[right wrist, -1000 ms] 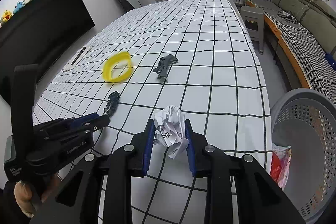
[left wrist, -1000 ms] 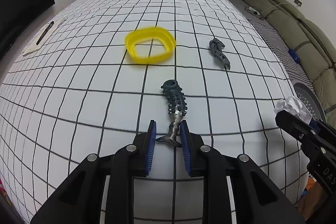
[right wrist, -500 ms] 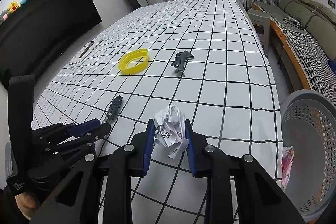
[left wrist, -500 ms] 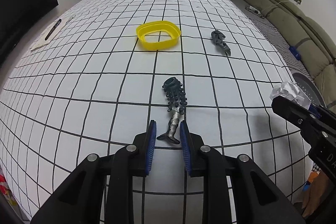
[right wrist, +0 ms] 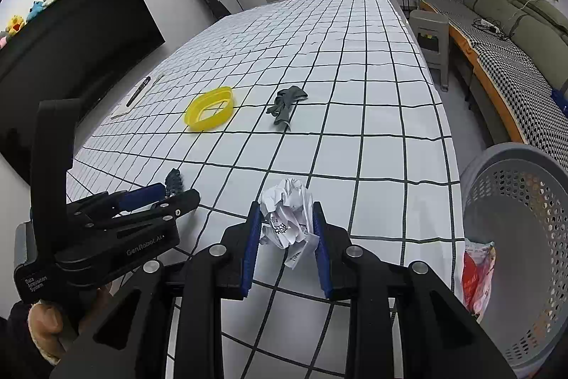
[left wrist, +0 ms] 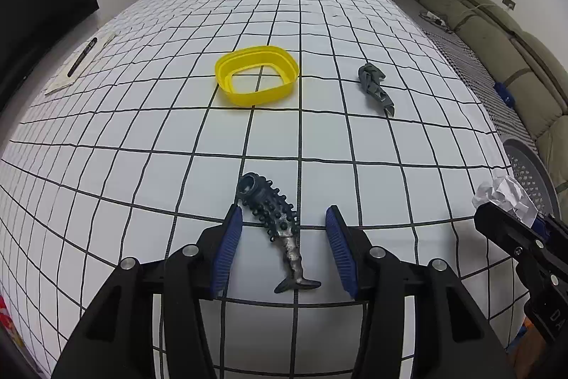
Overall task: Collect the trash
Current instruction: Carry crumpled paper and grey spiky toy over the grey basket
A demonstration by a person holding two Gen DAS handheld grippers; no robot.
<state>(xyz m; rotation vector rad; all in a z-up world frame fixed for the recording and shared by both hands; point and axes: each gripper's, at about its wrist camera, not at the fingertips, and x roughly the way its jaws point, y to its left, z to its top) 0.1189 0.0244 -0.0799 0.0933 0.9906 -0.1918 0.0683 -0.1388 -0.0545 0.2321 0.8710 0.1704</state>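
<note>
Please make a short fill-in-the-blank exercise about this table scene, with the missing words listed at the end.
1. The right hand-held gripper is shut on a crumpled ball of ____.
2. The dark spiky toy fish lies between the pads of the ____ hand-held gripper, which have just been opening and do not press on it.
3. The oval ring on the checked tablecloth is ____ in colour.
4. The grey laundry basket stands beside the table, and a red and white ____ hangs at its rim.

Missing words: paper; left; yellow; bag

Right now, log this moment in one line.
left gripper: opening, astride spiky fish toy | right gripper: shut on crumpled paper | basket: beside table
</note>
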